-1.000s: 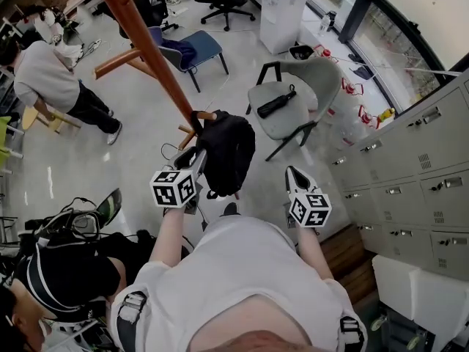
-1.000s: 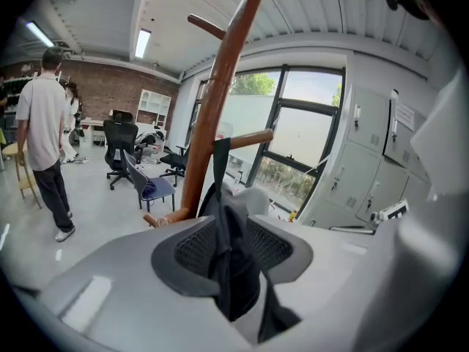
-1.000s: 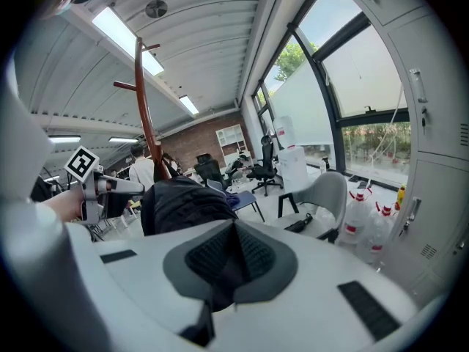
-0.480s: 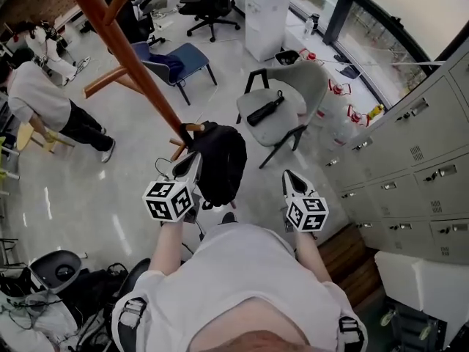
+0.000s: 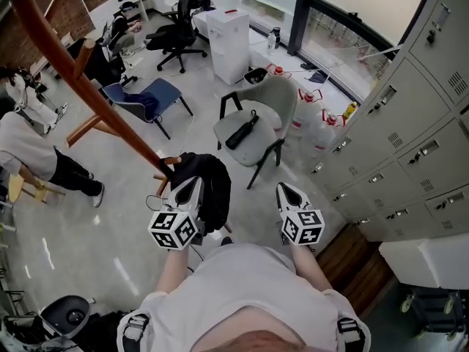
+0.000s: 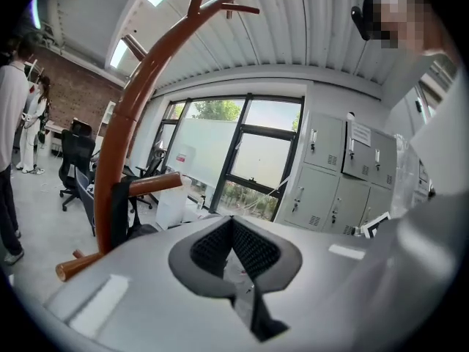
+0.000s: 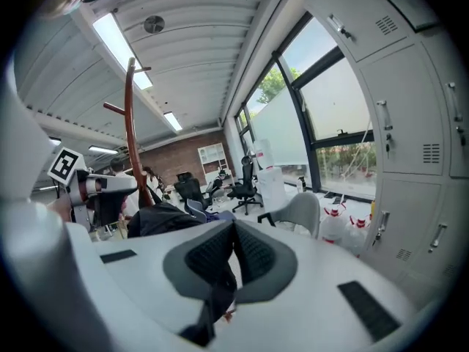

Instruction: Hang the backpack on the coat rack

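The brown wooden coat rack [image 5: 95,97] slants from the upper left of the head view, and the black backpack [image 5: 211,185] hangs from one of its lower pegs [image 5: 171,160]. My left gripper [image 5: 192,182] is shut and empty, its tip just in front of the backpack's left side. In the left gripper view the closed left gripper [image 6: 233,226] points past the coat rack [image 6: 117,160], where a dark strap [image 6: 119,211] drapes over a peg. My right gripper [image 5: 282,189] is shut and empty, apart to the right of the bag. The right gripper view shows the right gripper [image 7: 234,229] with the backpack [image 7: 157,218] at left.
A grey chair [image 5: 275,101] carrying a black folded umbrella [image 5: 240,132] stands just beyond the backpack. Grey lockers [image 5: 410,123] line the right side. Water jugs [image 5: 322,127], a white cabinet [image 5: 229,35], a blue chair [image 5: 146,97] and a person [image 5: 29,152] are around.
My left gripper has drawn back from the backpack and risen, and the right one has risen too. The backpack stays hanging on the peg. The head view has tipped up.
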`<state>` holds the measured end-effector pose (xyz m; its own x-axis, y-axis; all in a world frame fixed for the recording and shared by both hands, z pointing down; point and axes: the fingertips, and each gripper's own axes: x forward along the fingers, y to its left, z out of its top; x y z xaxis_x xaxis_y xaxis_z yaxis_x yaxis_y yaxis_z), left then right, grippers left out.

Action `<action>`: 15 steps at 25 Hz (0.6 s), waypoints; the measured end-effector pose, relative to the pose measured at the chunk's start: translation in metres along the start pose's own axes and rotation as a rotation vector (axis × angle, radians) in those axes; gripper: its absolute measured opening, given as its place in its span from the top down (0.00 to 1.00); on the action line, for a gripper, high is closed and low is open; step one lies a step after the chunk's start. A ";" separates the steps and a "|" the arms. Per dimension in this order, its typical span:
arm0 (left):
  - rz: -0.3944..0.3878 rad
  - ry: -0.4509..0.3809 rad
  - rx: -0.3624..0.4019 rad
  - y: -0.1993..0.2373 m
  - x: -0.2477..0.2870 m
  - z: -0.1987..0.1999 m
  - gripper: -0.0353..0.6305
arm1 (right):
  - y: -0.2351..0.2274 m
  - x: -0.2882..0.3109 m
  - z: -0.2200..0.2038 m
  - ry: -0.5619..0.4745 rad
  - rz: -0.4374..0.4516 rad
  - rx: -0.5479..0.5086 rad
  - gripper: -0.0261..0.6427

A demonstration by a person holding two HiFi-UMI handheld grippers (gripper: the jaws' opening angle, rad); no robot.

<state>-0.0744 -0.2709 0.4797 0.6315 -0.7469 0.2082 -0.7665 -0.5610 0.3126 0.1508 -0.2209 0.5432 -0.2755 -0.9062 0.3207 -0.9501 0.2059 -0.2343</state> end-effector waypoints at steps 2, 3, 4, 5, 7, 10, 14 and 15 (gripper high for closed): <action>-0.004 -0.010 0.014 -0.005 0.004 0.000 0.93 | -0.004 -0.008 0.005 -0.027 -0.019 0.009 0.95; -0.009 -0.015 0.022 -0.008 0.006 0.000 0.93 | -0.006 -0.012 0.007 -0.041 -0.028 0.011 0.95; -0.019 -0.017 0.030 -0.012 0.009 0.000 0.93 | -0.008 -0.016 0.010 -0.054 -0.039 0.011 0.95; -0.034 -0.015 0.036 -0.016 0.012 -0.001 0.93 | -0.009 -0.020 0.012 -0.066 -0.053 0.006 0.95; -0.074 -0.010 0.050 -0.026 0.018 -0.002 0.93 | -0.013 -0.028 0.017 -0.084 -0.087 -0.022 0.95; -0.111 -0.029 0.089 -0.039 0.026 0.000 0.93 | -0.017 -0.039 0.025 -0.111 -0.123 -0.039 0.95; -0.125 -0.064 0.122 -0.050 0.034 0.003 0.93 | -0.021 -0.055 0.036 -0.153 -0.147 -0.010 0.95; -0.126 -0.070 0.131 -0.052 0.035 0.003 0.93 | -0.022 -0.059 0.039 -0.161 -0.156 -0.012 0.95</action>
<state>-0.0124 -0.2690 0.4678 0.7176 -0.6878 0.1088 -0.6931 -0.6903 0.2077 0.1932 -0.1862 0.4940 -0.0986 -0.9746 0.2013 -0.9813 0.0616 -0.1823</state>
